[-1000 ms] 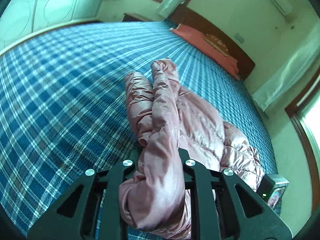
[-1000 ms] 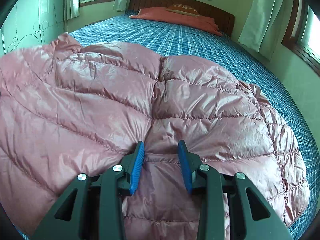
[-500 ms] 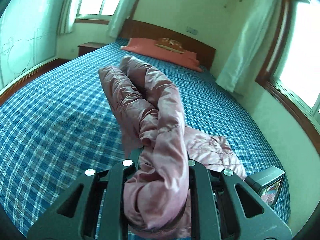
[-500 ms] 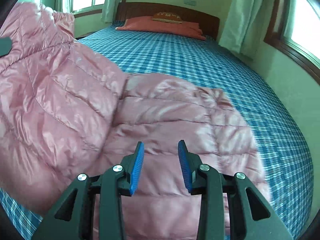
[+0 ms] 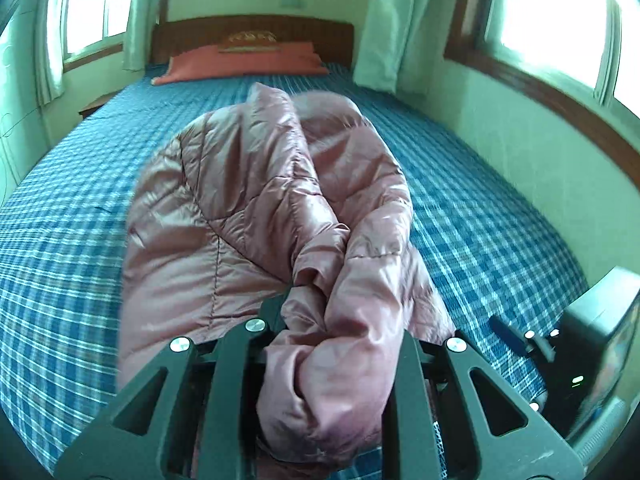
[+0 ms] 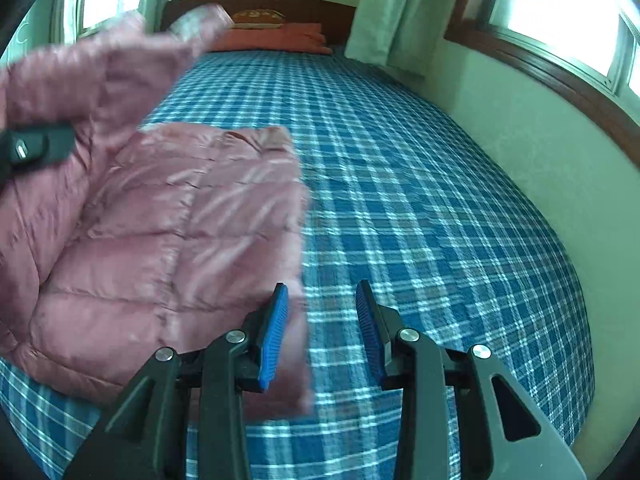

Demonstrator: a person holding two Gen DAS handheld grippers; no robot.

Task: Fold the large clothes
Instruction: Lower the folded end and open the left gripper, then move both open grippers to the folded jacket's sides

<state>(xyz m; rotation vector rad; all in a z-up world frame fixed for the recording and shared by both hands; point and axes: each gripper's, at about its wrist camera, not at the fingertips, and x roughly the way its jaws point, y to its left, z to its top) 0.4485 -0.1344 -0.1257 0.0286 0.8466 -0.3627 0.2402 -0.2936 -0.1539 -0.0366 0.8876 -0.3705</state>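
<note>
- My left gripper (image 5: 340,336) has its fingers clamped on a thick bunch of the pink down jacket (image 5: 256,208), which is lifted and bulges up in front of the lens.
- From the right wrist view I see the rest of the jacket (image 6: 168,248) lying flat on the bed (image 6: 420,184), its quilted panel spread over the blue plaid sheet, with the raised part blurred at upper left.
- My right gripper (image 6: 322,332) is spread open, holding nothing; its left blue finger pad (image 6: 274,336) sits over the jacket's right edge, the other over bare sheet.
- A red pillow (image 5: 240,62) lies against the wooden headboard (image 5: 256,34) at the far end.
</note>
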